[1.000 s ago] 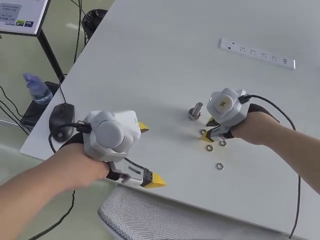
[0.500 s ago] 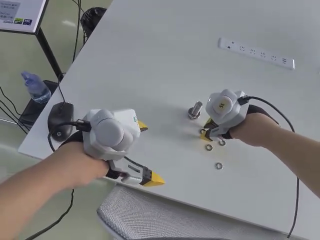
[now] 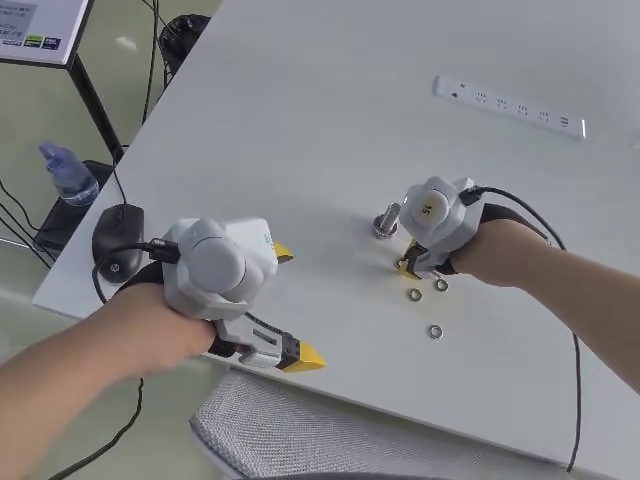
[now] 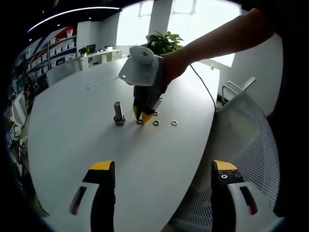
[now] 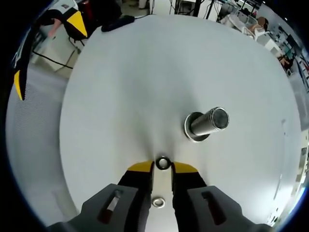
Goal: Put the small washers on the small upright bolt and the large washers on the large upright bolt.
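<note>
One washer (image 5: 162, 163) between right gripper (image 5: 162, 170) jaws in its view, pinch unclear, left gripper (image 4: 162, 167) jaws spread

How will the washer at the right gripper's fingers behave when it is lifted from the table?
The washer looks thin and lies flat on the smooth table, so it probably slides rather than lifts. It appears metal, so likely stiff and slippery. Tipped on edge, the ring may roll.

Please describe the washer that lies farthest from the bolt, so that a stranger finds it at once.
On the white table, find the upright bolt beside the right tool. Two washers lie side by side close to that tool; the washer meant lies alone, nearer the person, apart from both.
</note>
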The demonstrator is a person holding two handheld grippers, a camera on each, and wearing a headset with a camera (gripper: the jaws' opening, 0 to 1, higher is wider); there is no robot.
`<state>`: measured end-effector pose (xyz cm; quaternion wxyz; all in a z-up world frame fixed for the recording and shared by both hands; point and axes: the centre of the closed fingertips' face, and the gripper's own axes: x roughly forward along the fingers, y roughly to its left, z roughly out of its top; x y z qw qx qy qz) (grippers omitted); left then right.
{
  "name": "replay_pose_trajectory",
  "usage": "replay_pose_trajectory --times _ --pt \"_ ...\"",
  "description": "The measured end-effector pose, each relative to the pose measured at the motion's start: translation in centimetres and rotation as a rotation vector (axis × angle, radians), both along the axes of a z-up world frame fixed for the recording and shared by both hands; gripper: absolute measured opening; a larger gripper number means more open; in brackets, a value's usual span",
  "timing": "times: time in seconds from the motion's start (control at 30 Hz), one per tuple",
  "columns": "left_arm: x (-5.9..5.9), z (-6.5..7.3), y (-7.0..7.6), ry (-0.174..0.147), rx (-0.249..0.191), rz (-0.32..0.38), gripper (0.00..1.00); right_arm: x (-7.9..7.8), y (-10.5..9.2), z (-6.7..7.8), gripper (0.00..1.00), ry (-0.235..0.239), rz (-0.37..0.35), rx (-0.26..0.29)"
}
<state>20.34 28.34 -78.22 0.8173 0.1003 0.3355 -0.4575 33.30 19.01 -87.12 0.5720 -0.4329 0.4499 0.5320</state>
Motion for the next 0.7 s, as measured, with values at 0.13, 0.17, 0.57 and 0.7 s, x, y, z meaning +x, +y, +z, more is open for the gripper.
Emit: replay_pose_trajectory --times 0.13,0.17,0.57,0.7 --pt "0.01 0.08 -0.06 -0.002 -0.001 -0.001 0.81 -0.05 0.05 -0.11 0.14 -0.009 0.0 -0.043" --pt "0.02 0.11 -0.04 -0.003 0.0 0.0 0.81 -0.06 0.02 -0.11 0.14 -0.008 -0.005 -0.045" --pt "-0.11 0.05 0.06 -0.005 0.003 0.003 0.81 0.09 -0.28 -0.01 0.12 0.016 -0.044 -0.008" --pt "-0.11 0.27 0.0 -0.01 -0.001 0.01 0.82 -0.05 -0.26 0.05 0.12 0.029 -0.061 -0.001"
